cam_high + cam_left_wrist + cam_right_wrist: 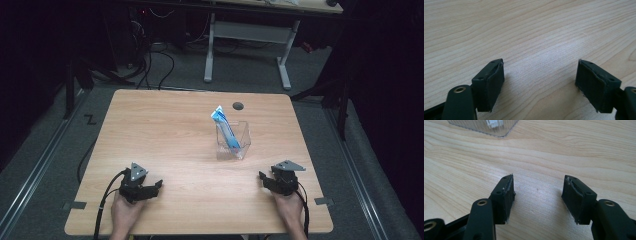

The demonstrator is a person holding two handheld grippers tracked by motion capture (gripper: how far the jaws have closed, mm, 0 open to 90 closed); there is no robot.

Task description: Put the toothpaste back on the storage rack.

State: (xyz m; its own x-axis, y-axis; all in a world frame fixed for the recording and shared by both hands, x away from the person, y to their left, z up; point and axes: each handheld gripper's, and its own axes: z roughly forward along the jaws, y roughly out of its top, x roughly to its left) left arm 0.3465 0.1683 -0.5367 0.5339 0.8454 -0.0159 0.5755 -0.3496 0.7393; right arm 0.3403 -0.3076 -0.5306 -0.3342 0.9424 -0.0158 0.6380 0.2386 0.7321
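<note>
**Both tongs stand open and empty on the tabletop, clear box between and beyond them**

At the near left of the wooden tabletop (165, 125), a hand (125, 210) holds the left tongs (159, 185) low over the wood, jaws pointing toward the middle. The left gripper view shows the left tongs (540, 77) spread wide, bare wood grain between the two black pads, nothing gripped and nothing touching either pad.

Farther out, right of centre, a clear plastic box (233, 142) stands upright on the tabletop. A blue-and-white packet (225, 127) leans inside it, its top corner poking above the rim and tilting to the left.

At the near right, the other hand (290, 207) holds the right tongs (262, 176) close to the surface, well apart from the box. In the right gripper view the right tongs (537, 192) also stand wide, empty, with only wood between the pads; a corner of the clear plastic box (484, 126) shows at the top edge, ahead of the jaws and to their left.
</note>
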